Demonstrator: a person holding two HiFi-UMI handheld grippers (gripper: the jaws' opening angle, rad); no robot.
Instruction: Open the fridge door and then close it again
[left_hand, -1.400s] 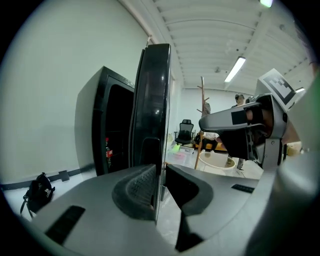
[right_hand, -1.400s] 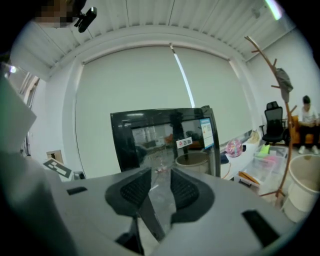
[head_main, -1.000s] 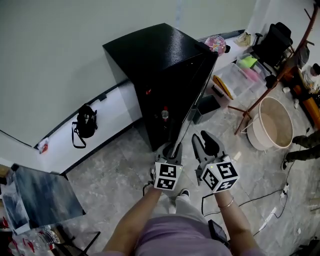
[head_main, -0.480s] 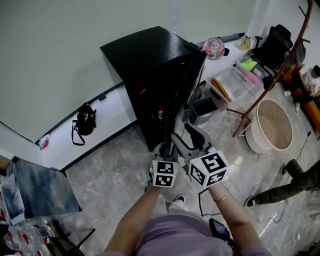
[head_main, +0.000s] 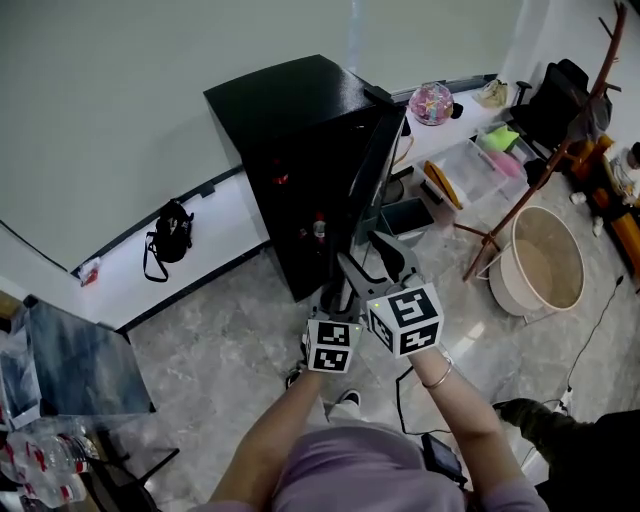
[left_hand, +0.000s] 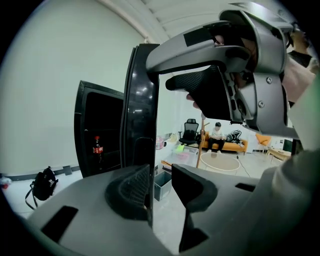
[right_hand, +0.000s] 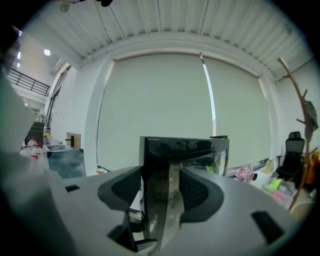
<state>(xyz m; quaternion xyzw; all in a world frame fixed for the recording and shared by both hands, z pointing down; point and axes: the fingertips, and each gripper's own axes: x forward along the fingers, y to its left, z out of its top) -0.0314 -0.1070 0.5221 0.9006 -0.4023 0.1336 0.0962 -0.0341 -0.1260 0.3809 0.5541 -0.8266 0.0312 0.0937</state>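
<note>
**Fridge door** (head_main: 372, 165) stands swung out from the black fridge (head_main: 285, 100). Its free edge lies between the jaws of both tools. A bottle (left_hand: 97, 149) shows on a shelf inside, beyond the left tool (left_hand: 157, 182). Left tool: jaws have just been opening, with one pad close by the door edge and the other clear, so there is no grip. Right tool (right_hand: 160, 187), above the left one: jaws have just been opening and stand wide, pads off the edge. The opening step is judged done; closing the door remains.
</note>
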